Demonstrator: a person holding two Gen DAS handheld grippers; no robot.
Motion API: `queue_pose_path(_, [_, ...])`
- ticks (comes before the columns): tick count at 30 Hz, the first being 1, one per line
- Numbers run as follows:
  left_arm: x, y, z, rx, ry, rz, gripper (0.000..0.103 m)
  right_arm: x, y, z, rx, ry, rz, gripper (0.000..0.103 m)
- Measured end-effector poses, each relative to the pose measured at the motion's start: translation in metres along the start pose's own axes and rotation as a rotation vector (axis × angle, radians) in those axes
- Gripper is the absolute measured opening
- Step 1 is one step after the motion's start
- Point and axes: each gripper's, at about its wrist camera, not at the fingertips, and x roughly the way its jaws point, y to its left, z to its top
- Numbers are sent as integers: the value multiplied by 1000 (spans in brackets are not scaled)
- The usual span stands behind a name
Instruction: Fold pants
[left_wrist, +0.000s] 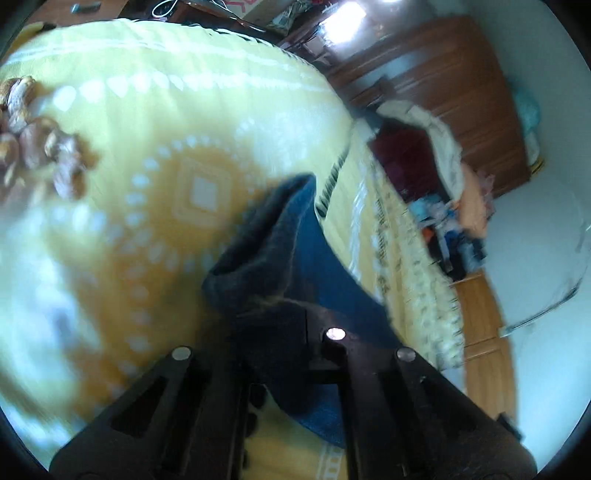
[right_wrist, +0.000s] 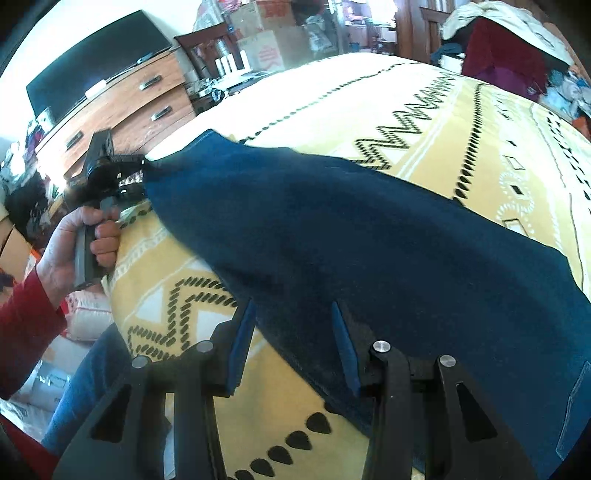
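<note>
Dark blue pants (right_wrist: 351, 236) lie across a yellow patterned bedspread (right_wrist: 369, 107). My left gripper (left_wrist: 280, 314) is shut on one end of the pants (left_wrist: 280, 236) and lifts it off the bed; it also shows in the right wrist view (right_wrist: 136, 177), held by a hand in a red sleeve. My right gripper (right_wrist: 293, 325) is open, its blue-padded fingers (right_wrist: 240, 350) astride the near edge of the pants without pinching them.
A wooden dresser (right_wrist: 122, 110) with a dark TV (right_wrist: 92, 62) stands beyond the bed. Piles of clothes (right_wrist: 509, 48) and boxes (right_wrist: 266, 40) crowd the far side. Brown nut-like objects (left_wrist: 33, 140) lie on the bedspread (left_wrist: 147, 129) at the left.
</note>
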Motion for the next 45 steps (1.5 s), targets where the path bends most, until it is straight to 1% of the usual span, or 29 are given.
queue_pose_path(3, [1, 17, 9, -36, 21, -43, 6, 0, -13, -6, 36, 3, -15, 46])
queue_pose_path(6, [1, 16, 7, -1, 34, -45, 6, 4, -21, -9, 73, 8, 4, 46])
queue_pose_path(9, [1, 14, 6, -6, 37, -49, 6, 11, -14, -6, 74, -13, 21, 46])
queue_pose_path(10, [1, 14, 6, -8, 37, -49, 6, 18, -10, -7, 73, -8, 33, 46])
queue_pose_path(11, [0, 15, 6, -12, 39, -51, 6, 29, -7, -11, 69, 25, 41, 46])
queue_pose_path(12, [0, 16, 6, -16, 39, -54, 6, 40, -5, -15, 60, 58, 29, 46])
queue_pose_path(13, [-1, 18, 5, -19, 40, -56, 6, 40, -4, -18, 45, 31, 21, 46])
queue_pose_path(15, [1, 18, 6, -22, 40, -54, 7, 35, -5, -18, 55, 27, 16, 46])
queue_pose_path(17, [0, 20, 7, -18, 40, -48, 7, 25, -3, -16, 50, -19, -26, 48])
queue_pose_path(19, [-1, 21, 7, -22, 41, -49, 8, 22, 0, -13, 42, -44, -47, 48])
queue_pose_path(21, [-2, 16, 8, -15, 44, -27, 7, 34, 0, -13, 63, -13, -29, 49])
queue_pose_path(22, [-3, 9, 8, 7, 38, -3, 6, 41, -1, -15, 63, 19, -35, 49])
queue_pose_path(24, [-10, -22, 8, 116, 5, 30, 6, 33, -1, -13, 71, 5, -46, 49])
queue_pose_path(25, [-14, -45, 7, 180, -11, 19, 6, 25, -3, -13, 84, -4, -57, 49])
queue_pose_path(27, [-19, -96, 4, 291, -27, -44, 6, -4, -14, -16, 130, -76, -95, 49])
queue_pose_path(29, [-16, -152, -7, 409, -20, -115, 6, -35, -32, -24, 195, -131, -137, 49])
queue_pose_path(30, [-11, -188, -18, 480, 1, -168, 7, -53, -45, -31, 233, -160, -166, 49])
queue_pose_path(32, [5, -241, -39, 574, 45, -237, 7, -82, -68, -45, 293, -192, -220, 50])
queue_pose_path(33, [17, -271, -57, 613, 77, -283, 7, -97, -82, -55, 324, -205, -251, 50])
queue_pose_path(35, [42, -310, -87, 667, 135, -351, 10, -123, -110, -78, 384, -220, -313, 50])
queue_pose_path(36, [62, -330, -111, 689, 177, -384, 10, -132, -119, -85, 405, -225, -333, 50])
queue_pose_path(38, [97, -351, -157, 747, 257, -414, 14, -151, -146, -112, 475, -238, -371, 50])
queue_pose_path(39, [121, -358, -192, 818, 319, -413, 16, -158, -155, -122, 502, -243, -380, 50])
queue_pose_path(40, [140, -357, -217, 853, 384, -397, 17, -164, -164, -136, 536, -244, -393, 50])
queue_pose_path(41, [164, -350, -246, 870, 481, -361, 17, -170, -171, -146, 557, -243, -404, 50])
queue_pose_path(42, [187, -338, -281, 915, 579, -308, 17, -174, -178, -159, 582, -242, -411, 50])
queue_pose_path(43, [199, -326, -304, 964, 642, -259, 19, -178, -182, -168, 596, -241, -410, 50])
queue_pose_path(44, [212, -310, -326, 1013, 701, -182, 21, -181, -184, -176, 602, -238, -412, 50])
queue_pose_path(45, [214, -302, -334, 1035, 693, -167, 25, -184, -185, -181, 594, -231, -422, 50])
